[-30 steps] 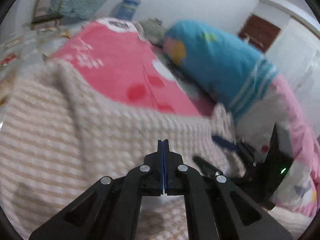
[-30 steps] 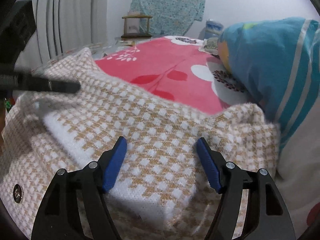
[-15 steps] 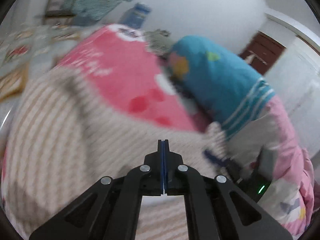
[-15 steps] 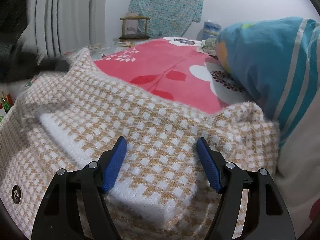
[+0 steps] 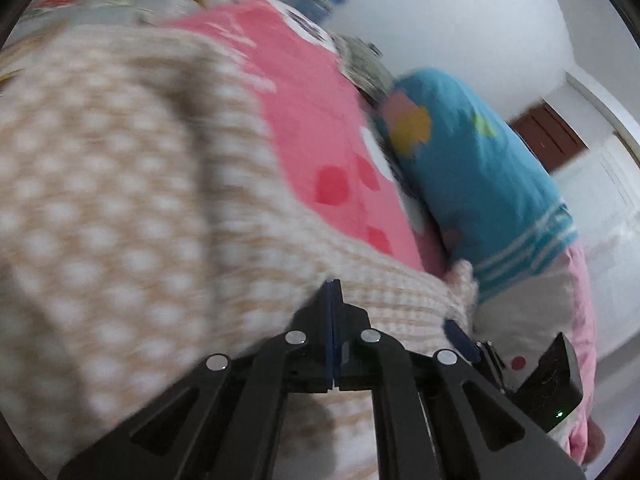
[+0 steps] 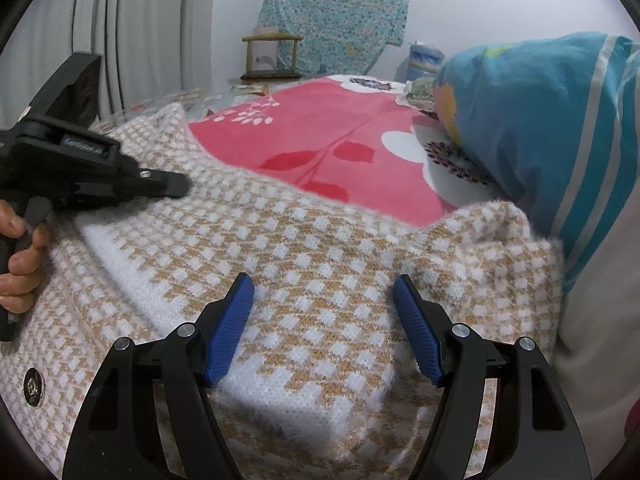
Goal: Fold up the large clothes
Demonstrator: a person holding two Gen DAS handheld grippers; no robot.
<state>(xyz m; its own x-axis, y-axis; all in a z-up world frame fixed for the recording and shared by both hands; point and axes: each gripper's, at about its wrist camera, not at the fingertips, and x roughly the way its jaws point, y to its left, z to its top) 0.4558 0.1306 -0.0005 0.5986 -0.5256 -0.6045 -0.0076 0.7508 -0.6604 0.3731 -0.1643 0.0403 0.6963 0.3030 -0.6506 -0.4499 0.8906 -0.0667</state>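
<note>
A beige-and-white checked knit sweater (image 6: 320, 248) lies partly folded on the bed, with a white inner band showing and a snap button (image 6: 32, 386) at its left edge. My right gripper (image 6: 324, 312) hovers open just over the folded part, its blue pads (image 6: 230, 328) apart with nothing between them. My left gripper (image 5: 333, 292) is shut, and no cloth shows between its pads. A hand holds it at the left of the right wrist view, the left gripper (image 6: 180, 186) tip over the sweater's left side. The sweater (image 5: 120, 200) looks blurred in the left wrist view.
A pink floral blanket (image 6: 320, 140) covers the bed beyond the sweater. A blue striped pillow (image 6: 540, 128) presses against the sweater's right edge. Curtains (image 6: 132, 32), a small wooden stand (image 6: 272, 56) and a hanging teal cloth (image 6: 336, 16) are at the back.
My left gripper has rolled and swung; in the right wrist view its tip now sits lower and further right over the sweater. The right gripper has not moved.
</note>
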